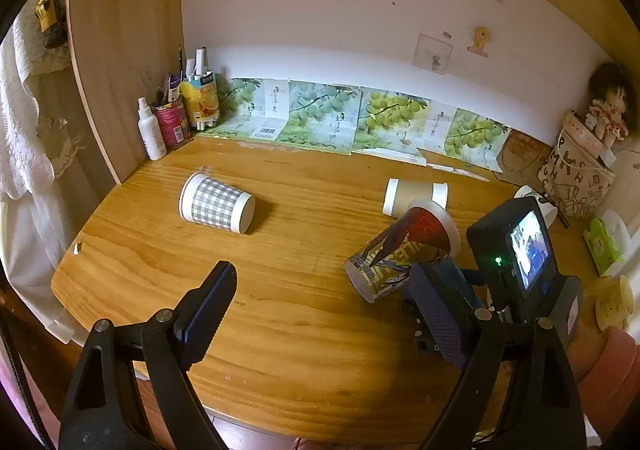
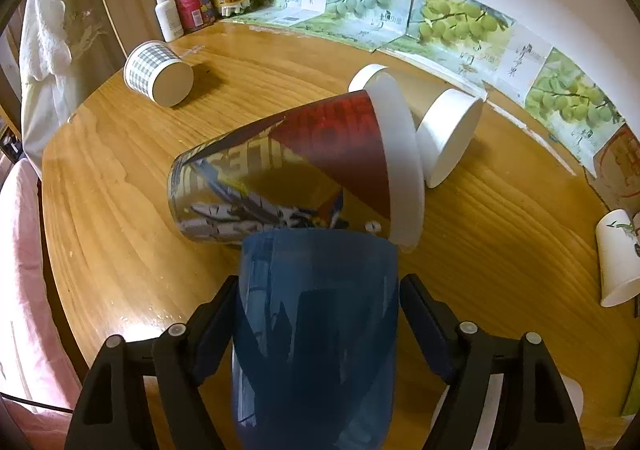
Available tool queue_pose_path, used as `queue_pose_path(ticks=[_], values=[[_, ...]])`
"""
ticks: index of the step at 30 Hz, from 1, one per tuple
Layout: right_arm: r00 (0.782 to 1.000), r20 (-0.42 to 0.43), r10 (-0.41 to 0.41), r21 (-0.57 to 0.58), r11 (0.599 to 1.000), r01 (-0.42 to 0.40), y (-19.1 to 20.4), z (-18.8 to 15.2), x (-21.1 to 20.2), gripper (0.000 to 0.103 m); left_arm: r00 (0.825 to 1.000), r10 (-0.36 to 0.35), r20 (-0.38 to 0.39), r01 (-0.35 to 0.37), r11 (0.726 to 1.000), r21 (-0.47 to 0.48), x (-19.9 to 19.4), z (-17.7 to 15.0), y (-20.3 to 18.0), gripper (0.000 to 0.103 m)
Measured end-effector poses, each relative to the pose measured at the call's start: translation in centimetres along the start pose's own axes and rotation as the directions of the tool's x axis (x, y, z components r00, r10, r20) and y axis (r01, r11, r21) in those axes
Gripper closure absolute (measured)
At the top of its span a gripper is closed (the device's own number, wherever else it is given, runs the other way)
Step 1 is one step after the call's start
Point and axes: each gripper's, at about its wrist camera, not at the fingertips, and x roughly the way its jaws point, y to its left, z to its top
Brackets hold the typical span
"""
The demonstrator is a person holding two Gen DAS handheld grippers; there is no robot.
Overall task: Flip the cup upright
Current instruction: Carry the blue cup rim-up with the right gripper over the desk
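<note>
A blue cup point(image 2: 316, 330) sits between the fingers of my right gripper point(image 2: 316, 314), which is shut on it; it also shows in the left wrist view point(image 1: 456, 276). A printed red and gold paper cup point(image 2: 296, 174) lies tilted on its side just beyond it, also in the left wrist view point(image 1: 400, 250). A checked cup point(image 1: 216, 204) lies on its side at the left, also in the right wrist view point(image 2: 158, 72). A white cup point(image 1: 414, 196) lies on its side behind. My left gripper point(image 1: 320, 314) is open and empty over the table front.
The round wooden table point(image 1: 300, 330) has a spray bottle point(image 1: 151, 130) and pen holders point(image 1: 200, 98) at the back left. A white paper cup point(image 2: 618, 258) stands at the right. A bag with a doll point(image 1: 580, 174) sits at the far right.
</note>
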Motion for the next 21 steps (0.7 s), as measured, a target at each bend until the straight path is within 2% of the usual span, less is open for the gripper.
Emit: queue_pose_path(ticks=[9,21], values=[[1.000,-0.002,0.013,0.032,0.999,-0.013,-0.4,0.1,-0.3,0.029,1.000,-0.011,-0.011,0.011,1.000,0.000,0.1,0.0,0.5,0.012],[0.995,0.102,-0.002,0.086,0.996,-0.007,-0.7,-1.4,-3.5,0.030,0.999,-0.033,-0.013,0.033,0.999,-0.019,-1.0,-0.6,0.9,0.012]])
